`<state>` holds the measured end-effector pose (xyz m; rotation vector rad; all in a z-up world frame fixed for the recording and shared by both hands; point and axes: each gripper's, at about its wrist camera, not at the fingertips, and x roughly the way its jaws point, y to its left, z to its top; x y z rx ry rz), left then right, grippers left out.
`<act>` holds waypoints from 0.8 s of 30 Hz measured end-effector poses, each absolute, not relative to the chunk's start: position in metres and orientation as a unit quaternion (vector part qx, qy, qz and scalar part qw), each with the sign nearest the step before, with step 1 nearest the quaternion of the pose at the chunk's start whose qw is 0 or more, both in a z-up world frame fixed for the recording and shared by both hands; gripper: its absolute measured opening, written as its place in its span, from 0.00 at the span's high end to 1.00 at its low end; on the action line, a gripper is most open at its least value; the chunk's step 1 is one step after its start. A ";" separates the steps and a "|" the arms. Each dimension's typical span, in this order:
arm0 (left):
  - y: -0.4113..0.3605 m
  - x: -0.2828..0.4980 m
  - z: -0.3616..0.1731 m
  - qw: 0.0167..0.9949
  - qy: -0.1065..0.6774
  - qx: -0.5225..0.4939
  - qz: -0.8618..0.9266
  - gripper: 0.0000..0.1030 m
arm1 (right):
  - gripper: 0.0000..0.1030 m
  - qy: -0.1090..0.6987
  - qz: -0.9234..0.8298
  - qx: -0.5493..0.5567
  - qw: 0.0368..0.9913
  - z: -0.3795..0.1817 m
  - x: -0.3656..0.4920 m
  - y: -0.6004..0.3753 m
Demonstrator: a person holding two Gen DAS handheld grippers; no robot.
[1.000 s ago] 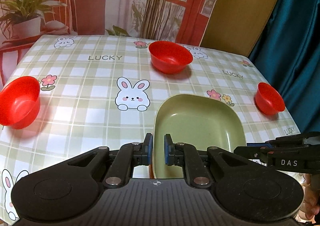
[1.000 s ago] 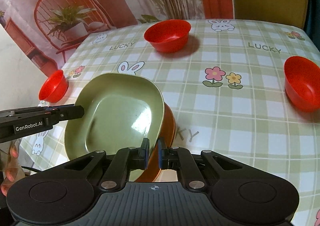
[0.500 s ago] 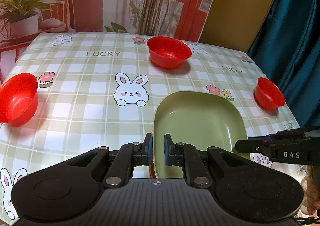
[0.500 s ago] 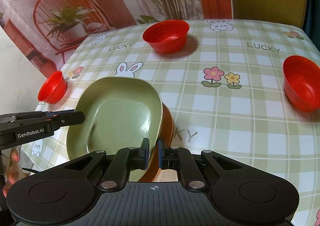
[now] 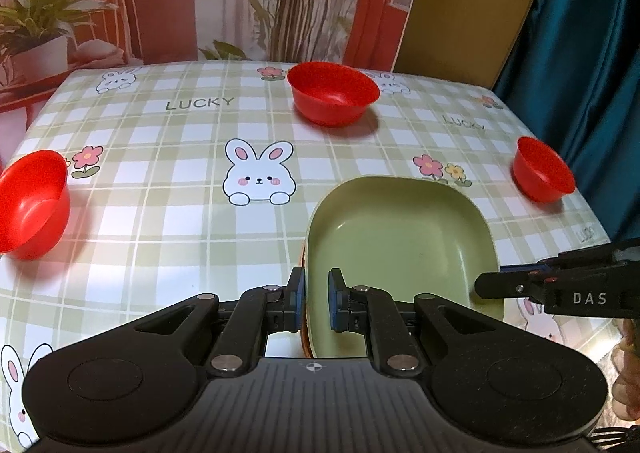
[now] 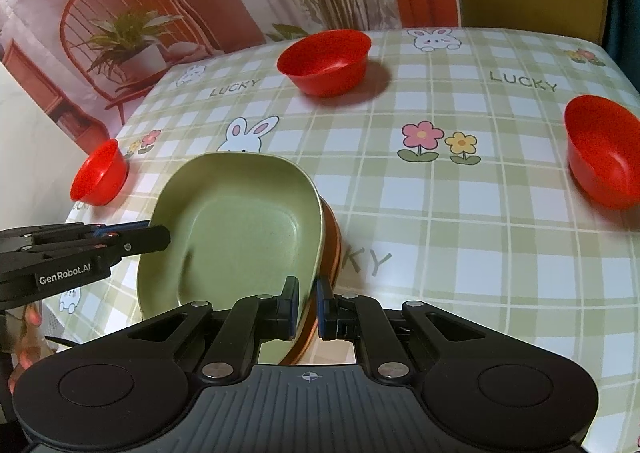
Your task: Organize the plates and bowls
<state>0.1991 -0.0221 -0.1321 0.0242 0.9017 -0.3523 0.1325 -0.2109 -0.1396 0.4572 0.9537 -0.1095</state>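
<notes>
Left gripper (image 5: pixel 316 303): pinched on the left rim of the green plate (image 5: pixel 400 249).
Plate stack: green plate sits on an orange plate (image 6: pixel 330 237) at the near edge of the table (image 5: pixel 160 213); judged rigid, smooth, possibly slippery.
Right gripper (image 6: pixel 307 307): clamped on the opposite rim.
Red bowls (image 5: pixel 332 93): scattered apart, judged light.
</notes>
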 end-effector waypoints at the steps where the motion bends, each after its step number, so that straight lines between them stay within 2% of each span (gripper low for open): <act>1: -0.023 0.199 -0.134 0.885 0.435 0.015 -0.168 0.87 | 0.91 0.455 -0.052 0.217 0.862 -0.140 0.132 -0.210; 11: -0.022 0.197 -0.142 0.888 0.427 0.027 -0.167 0.87 | 0.88 0.448 -0.055 0.221 0.865 -0.142 0.129 -0.211; 15: -0.020 0.195 -0.141 0.891 0.422 0.010 -0.166 0.87 | 0.83 0.438 -0.055 0.223 0.869 -0.138 0.126 -0.212; 24: -0.008 0.186 -0.136 0.913 0.386 -0.051 -0.120 0.87 | 0.83 0.412 -0.077 0.248 0.873 -0.145 0.120 -0.225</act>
